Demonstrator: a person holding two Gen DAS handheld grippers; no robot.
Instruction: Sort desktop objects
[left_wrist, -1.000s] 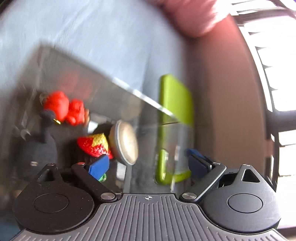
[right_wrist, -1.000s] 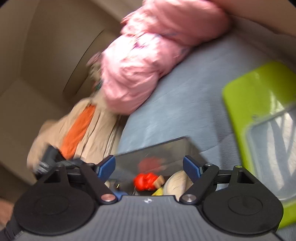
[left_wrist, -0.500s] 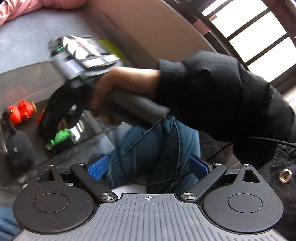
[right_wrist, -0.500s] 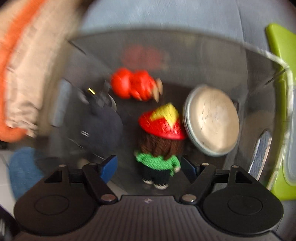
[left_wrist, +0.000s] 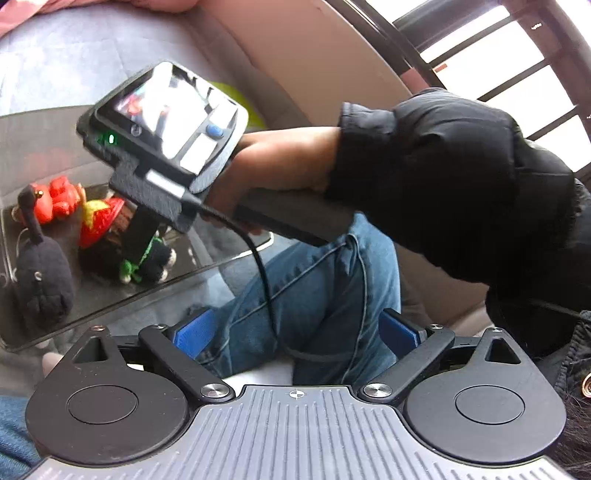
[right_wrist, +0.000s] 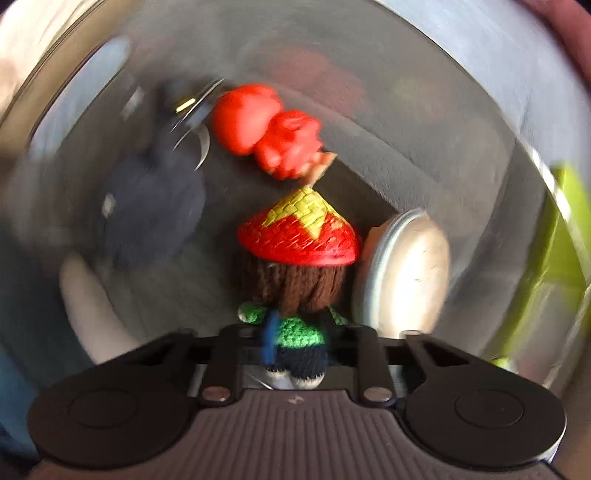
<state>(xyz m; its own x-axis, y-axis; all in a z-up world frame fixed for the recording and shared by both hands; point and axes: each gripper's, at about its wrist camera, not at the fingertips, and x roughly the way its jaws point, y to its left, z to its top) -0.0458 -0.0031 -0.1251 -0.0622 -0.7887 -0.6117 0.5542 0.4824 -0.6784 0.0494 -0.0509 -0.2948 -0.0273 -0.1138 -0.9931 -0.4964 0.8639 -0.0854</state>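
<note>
Right gripper (right_wrist: 295, 343) points straight down into a clear bin (right_wrist: 480, 110), jaws closed tight on the green torso of the knitted doll (right_wrist: 295, 280), which wears a red-and-yellow cone hat. The doll lies on the bin floor, mid-near. Just right of it leans a round metal tin (right_wrist: 402, 280), touching or nearly so. Far of the hat lies a red toy (right_wrist: 269, 129); left sits a dark plush (right_wrist: 155, 206), blurred. A green lid (right_wrist: 561, 240) is outside the bin's right wall. Left gripper (left_wrist: 295, 332) hangs wide open over the person's jeans (left_wrist: 314, 295), holding nothing, near the bin's edge.
</note>
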